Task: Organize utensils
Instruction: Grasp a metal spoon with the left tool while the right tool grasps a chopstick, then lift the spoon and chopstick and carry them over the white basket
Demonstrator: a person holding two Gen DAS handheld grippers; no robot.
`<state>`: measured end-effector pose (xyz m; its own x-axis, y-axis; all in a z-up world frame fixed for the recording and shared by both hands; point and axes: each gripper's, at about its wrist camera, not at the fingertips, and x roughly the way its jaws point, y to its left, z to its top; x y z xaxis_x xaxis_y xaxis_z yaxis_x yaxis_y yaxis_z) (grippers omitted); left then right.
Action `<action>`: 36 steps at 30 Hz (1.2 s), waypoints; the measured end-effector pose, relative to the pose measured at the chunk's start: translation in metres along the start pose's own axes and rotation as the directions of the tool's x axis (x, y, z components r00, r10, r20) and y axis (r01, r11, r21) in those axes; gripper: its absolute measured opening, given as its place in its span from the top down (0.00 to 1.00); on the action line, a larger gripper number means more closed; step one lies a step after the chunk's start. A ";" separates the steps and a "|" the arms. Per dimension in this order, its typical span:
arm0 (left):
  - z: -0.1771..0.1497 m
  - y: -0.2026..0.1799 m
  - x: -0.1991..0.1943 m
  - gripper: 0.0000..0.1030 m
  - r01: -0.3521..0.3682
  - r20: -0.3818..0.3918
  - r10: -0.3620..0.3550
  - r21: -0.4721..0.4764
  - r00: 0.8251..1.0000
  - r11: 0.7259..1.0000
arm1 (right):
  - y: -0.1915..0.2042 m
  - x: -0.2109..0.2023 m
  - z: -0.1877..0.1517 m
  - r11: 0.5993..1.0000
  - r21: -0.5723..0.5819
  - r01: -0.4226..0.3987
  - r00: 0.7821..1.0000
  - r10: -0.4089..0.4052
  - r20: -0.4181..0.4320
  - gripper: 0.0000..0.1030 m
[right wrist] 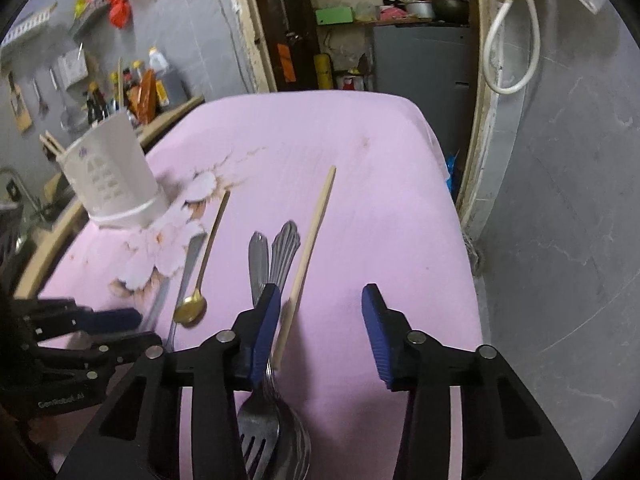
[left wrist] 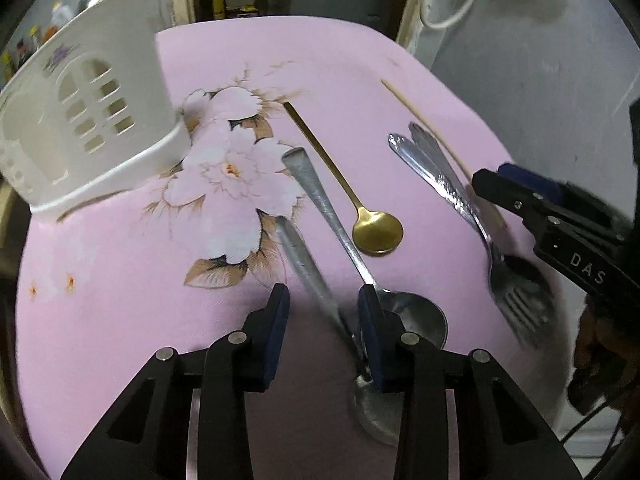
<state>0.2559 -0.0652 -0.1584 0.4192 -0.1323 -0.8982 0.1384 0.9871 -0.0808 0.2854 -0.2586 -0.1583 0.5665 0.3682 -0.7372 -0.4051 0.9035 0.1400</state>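
Observation:
Utensils lie on a pink floral cloth [left wrist: 328,64]. My left gripper [left wrist: 324,300] is open, its jaws on either side of a blurred steel spoon handle [left wrist: 304,256]; that spoon's bowl [left wrist: 376,408] lies under the right finger. A second steel spoon [left wrist: 332,216] and a gold spoon [left wrist: 376,232] lie just beyond. A fork stacked on a spoon [left wrist: 456,192] and a wooden chopstick [left wrist: 416,112] lie to the right. My right gripper [right wrist: 320,304] is open above the cloth, with the fork [right wrist: 258,420] and chopstick [right wrist: 308,252] by its left finger. The white slotted utensil holder [left wrist: 92,116] stands at far left.
The cloth's right edge drops beside a grey wall [right wrist: 560,220] with a hanging white hose [right wrist: 508,60]. A counter with bottles [right wrist: 132,88] lies behind the holder [right wrist: 112,176]. The left gripper's body shows at lower left in the right wrist view [right wrist: 80,344].

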 end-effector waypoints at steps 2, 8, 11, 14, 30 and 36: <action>0.002 -0.001 0.001 0.70 -0.009 -0.004 0.009 0.006 1.000 1.000 | 0.004 0.002 -0.001 1.000 -0.025 0.010 1.000 -0.010 -0.010 0.62; 0.012 -0.002 0.005 0.89 -0.060 -0.001 0.060 0.032 0.998 0.998 | 0.013 0.007 0.001 0.991 -0.101 0.086 0.995 -0.091 -0.044 0.81; 0.016 0.008 0.003 0.93 -0.048 0.003 0.048 -0.004 0.999 0.999 | 0.007 0.005 0.000 0.994 -0.067 0.086 0.995 -0.089 -0.049 0.90; 0.017 0.019 -0.001 0.93 -0.078 0.021 0.078 -0.009 0.997 0.997 | 0.001 0.002 -0.001 0.994 -0.051 0.101 0.993 -0.104 -0.051 0.94; -0.002 0.034 -0.018 0.91 -0.075 -0.037 0.075 0.021 0.996 0.997 | -0.006 0.020 0.016 0.994 -0.026 0.107 0.987 -0.109 -0.119 0.93; 0.005 0.023 -0.011 0.84 -0.105 -0.066 0.110 0.077 0.992 0.991 | -0.006 0.046 0.038 0.992 -0.062 0.106 0.972 -0.117 -0.203 0.93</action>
<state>0.2589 -0.0420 -0.1484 0.3718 -0.0162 -0.9282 0.1624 0.9856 0.0479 0.3411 -0.2387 -0.1676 0.4526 0.2083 -0.8670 -0.3865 0.9221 0.0197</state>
